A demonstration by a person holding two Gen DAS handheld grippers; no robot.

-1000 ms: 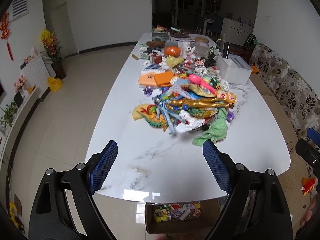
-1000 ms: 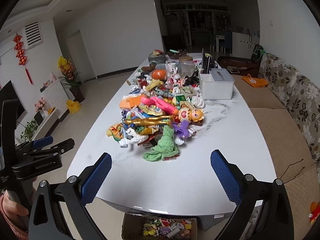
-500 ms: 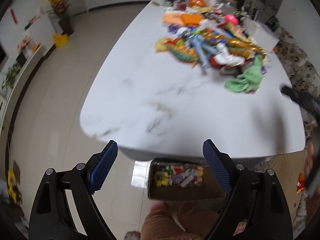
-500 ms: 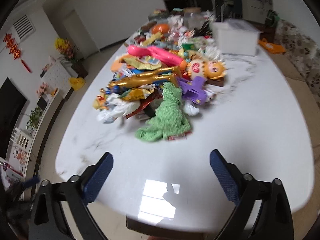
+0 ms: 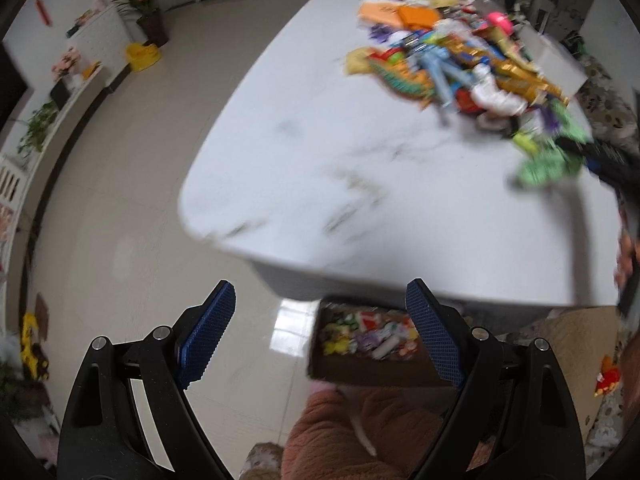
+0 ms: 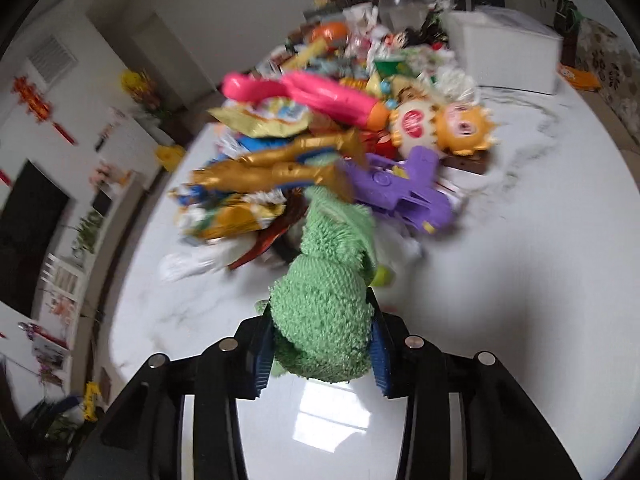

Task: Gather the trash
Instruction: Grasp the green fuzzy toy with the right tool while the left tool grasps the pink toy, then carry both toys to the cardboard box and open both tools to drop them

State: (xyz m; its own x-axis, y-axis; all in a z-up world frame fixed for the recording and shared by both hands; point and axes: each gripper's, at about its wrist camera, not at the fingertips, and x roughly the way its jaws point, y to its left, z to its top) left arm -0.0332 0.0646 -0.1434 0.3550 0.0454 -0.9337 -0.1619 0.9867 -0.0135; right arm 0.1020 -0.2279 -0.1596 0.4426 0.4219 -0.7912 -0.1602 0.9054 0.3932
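Gripping: a fuzzy green cloth [image 6: 326, 320] is clamped between the ribbed blue pads of the right gripper [image 6: 320, 354] | cloth lies at the pile's near end, toward the glossy marbled bench's [image 5: 304, 152] near edge | left gripper [image 5: 320, 336] is held spread wide beyond that edge, over a cardboard box [image 5: 360, 344] of wrappers on the floor.

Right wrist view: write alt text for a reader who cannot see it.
The right tongs are shut on a fuzzy green cloth at the near edge of a blurred pile of toys and wrappers on a white marble table. Behind the cloth lie a gold figure and a purple toy gun.
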